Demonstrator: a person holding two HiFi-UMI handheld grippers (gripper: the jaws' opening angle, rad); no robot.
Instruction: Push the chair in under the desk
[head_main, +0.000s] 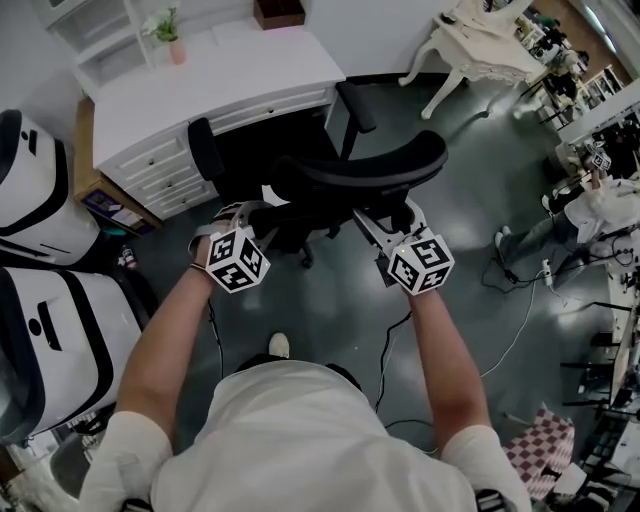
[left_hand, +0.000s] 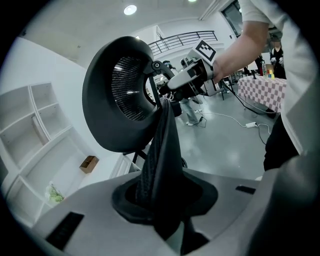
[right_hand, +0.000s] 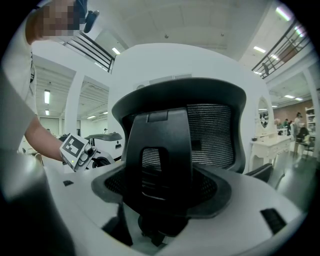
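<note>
A black mesh office chair (head_main: 365, 170) stands in front of the white desk (head_main: 220, 80), its seat partly in the knee gap and its back toward me. My left gripper (head_main: 250, 215) is at the left side of the chair back. In the left gripper view, the gripper (left_hand: 165, 210) is shut on the side edge of the mesh chair back (left_hand: 120, 95). My right gripper (head_main: 385, 225) is at the rear of the back. In the right gripper view, the gripper (right_hand: 160, 220) is closed round the black spine of the chair back (right_hand: 160, 160).
A potted plant (head_main: 170, 35) and a brown box (head_main: 278, 12) sit on the desk. White machines (head_main: 40, 190) stand at the left. An ornate white table (head_main: 490, 45), a person (head_main: 590, 210) and floor cables (head_main: 520, 320) are at the right.
</note>
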